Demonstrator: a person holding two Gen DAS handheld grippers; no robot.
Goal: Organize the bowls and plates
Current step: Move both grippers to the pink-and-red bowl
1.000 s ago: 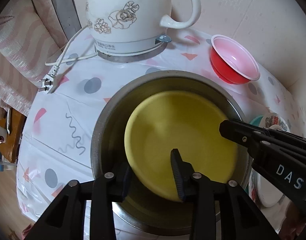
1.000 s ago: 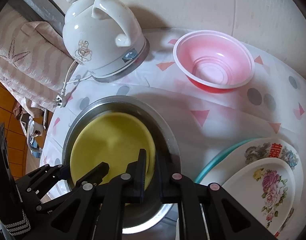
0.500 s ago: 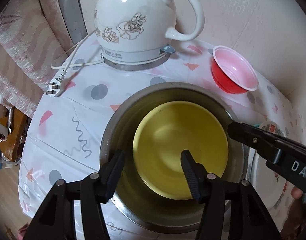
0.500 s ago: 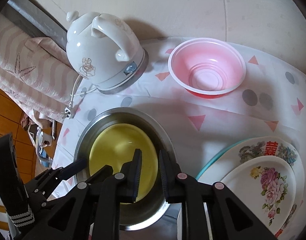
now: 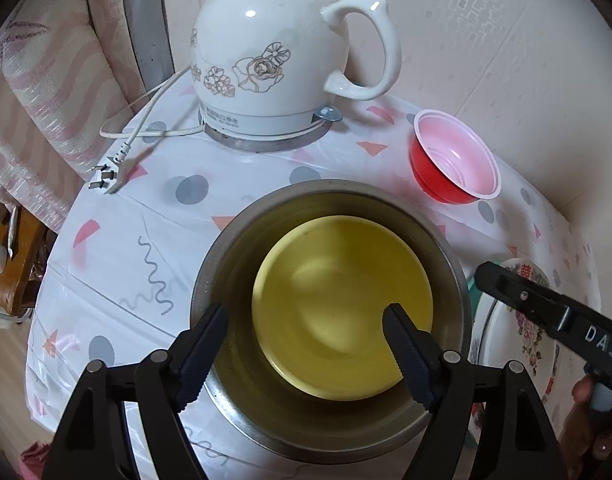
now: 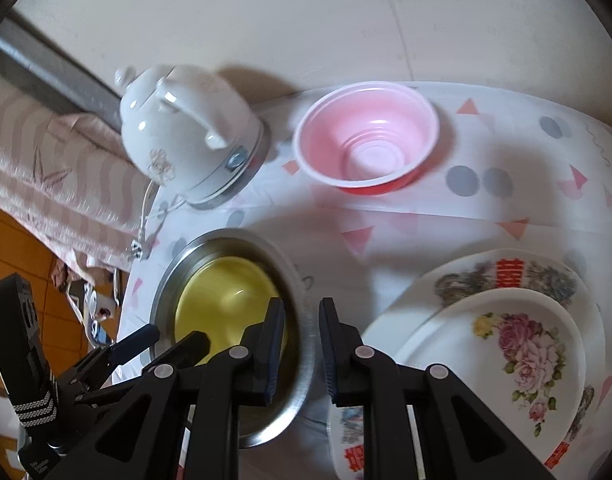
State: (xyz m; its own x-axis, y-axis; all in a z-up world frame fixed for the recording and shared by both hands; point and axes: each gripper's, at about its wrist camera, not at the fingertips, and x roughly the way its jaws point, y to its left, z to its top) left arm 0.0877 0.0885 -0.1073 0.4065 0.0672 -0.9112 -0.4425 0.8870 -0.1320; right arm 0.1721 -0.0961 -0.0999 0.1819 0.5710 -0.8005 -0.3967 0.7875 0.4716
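In the left wrist view the left gripper (image 5: 306, 344) fills the bottom of the frame with its jaws spread wide and holding nothing; they hang above the near rim of a steel bowl (image 5: 226, 264) that sits in the lower centre of the frame. A yellow bowl (image 5: 338, 304) lies nested inside the steel one, upright and free of both jaws. A red bowl with a pale pink inside (image 5: 454, 160) stands alone at the right of the frame, well apart from the steel bowl. A white kettle with flower prints (image 5: 274, 60) stands on its metal base at the top centre, and its white cord and plug (image 5: 118, 152) trail to the left over the patterned cloth on the bench (image 5: 114, 208).

In the right wrist view the right gripper (image 6: 302, 344) sits at the bottom centre, its jaws at a narrow gap with nothing between them, over the right rim of the steel bowl (image 6: 302, 344). The yellow bowl (image 6: 226, 300) shows inside it, left of the jaws. The red bowl (image 6: 366, 144) is at the upper centre, the kettle (image 6: 186, 136) at the upper left. At the lower right 2 plates are stacked: a flowered plate (image 6: 506, 360) rests on a larger plate with red characters (image 6: 506, 272). The left gripper (image 6: 134, 344) shows at the lower left of this frame.
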